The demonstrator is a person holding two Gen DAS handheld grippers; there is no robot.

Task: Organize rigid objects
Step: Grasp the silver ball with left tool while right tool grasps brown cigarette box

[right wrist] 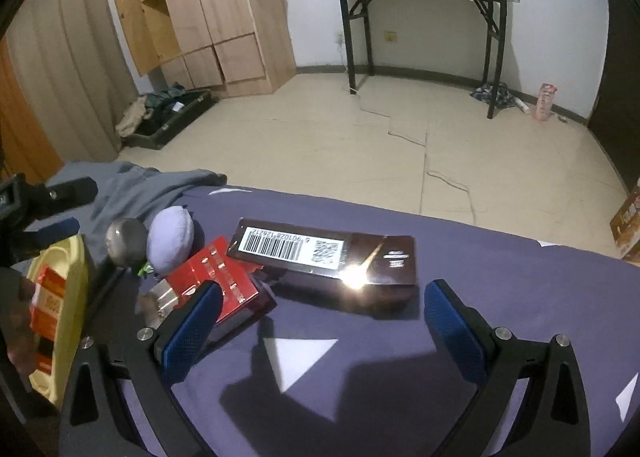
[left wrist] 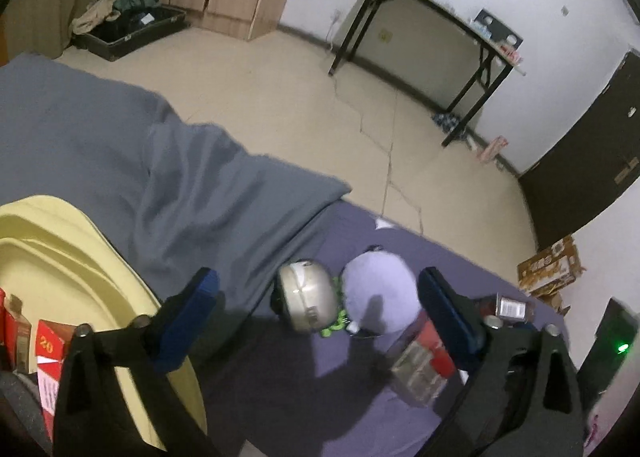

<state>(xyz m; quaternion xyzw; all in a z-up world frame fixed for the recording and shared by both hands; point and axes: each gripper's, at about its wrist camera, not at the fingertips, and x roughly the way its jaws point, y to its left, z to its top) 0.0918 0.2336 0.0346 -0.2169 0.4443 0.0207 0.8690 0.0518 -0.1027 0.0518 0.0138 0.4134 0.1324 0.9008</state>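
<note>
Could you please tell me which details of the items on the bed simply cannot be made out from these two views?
- Red boxes in the yellow tray: left wrist view, cut off by the frame edge and the left gripper.
- Small jar: left wrist view, label blurred.
- Dark barcode box: right wrist view, glare hides its print.
- Green item: mostly hidden under the metallic round object.

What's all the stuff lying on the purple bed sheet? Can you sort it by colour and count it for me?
Counted from the right wrist view, loose things on the purple sheet only:
Red boxes: 1
Dark glossy boxes with a barcode: 1
Lavender soft round things: 1
Metallic grey round things: 1
Total: 4
Not counted: the yellow tray with its red boxes.
</note>
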